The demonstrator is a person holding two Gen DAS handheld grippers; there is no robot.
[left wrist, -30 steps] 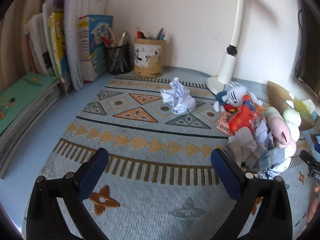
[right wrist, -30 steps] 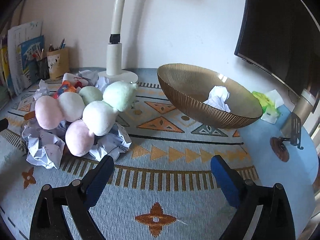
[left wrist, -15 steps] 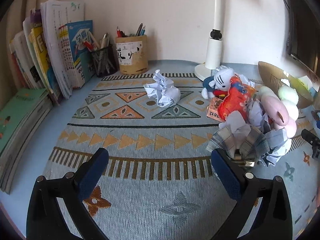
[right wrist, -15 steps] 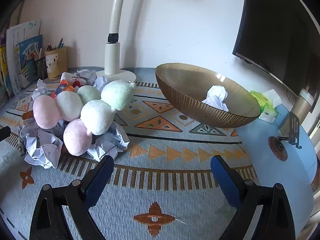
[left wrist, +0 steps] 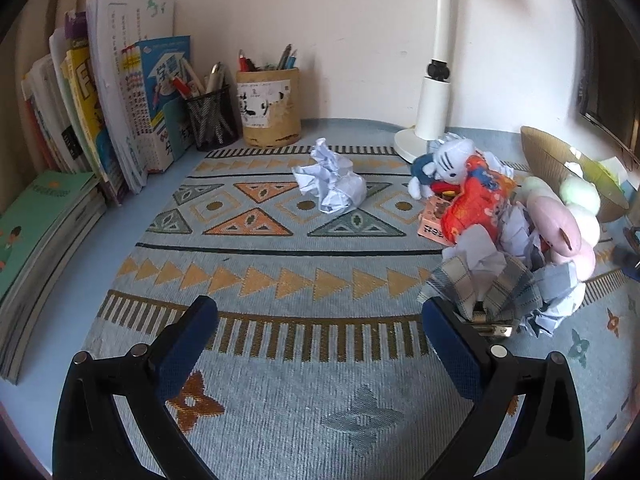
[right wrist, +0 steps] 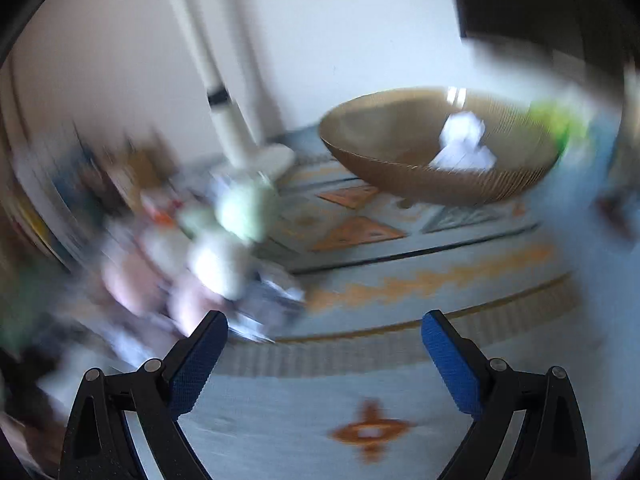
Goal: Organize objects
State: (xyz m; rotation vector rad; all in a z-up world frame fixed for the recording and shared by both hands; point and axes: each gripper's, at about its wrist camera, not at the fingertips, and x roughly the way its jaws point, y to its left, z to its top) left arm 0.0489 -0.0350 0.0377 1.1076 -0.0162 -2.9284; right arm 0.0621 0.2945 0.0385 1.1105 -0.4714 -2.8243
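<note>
A patterned rug (left wrist: 280, 280) covers the desk. At its right edge sits a brown ribbed bowl (right wrist: 400, 176) holding one paper ball (right wrist: 464, 146). A heap of soft toys (left wrist: 552, 216) lies nearby, and another crumpled paper ball (left wrist: 332, 180) lies mid-rug. Left gripper (left wrist: 320, 316) and right gripper (right wrist: 324, 332) both hover wide apart, holding nothing.

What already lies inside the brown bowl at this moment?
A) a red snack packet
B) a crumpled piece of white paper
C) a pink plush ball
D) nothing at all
B: the right wrist view, though blurred, shows a crumpled piece of white paper resting inside the brown bowl, while the plush and the packet sit in the pile on the mat.
</note>
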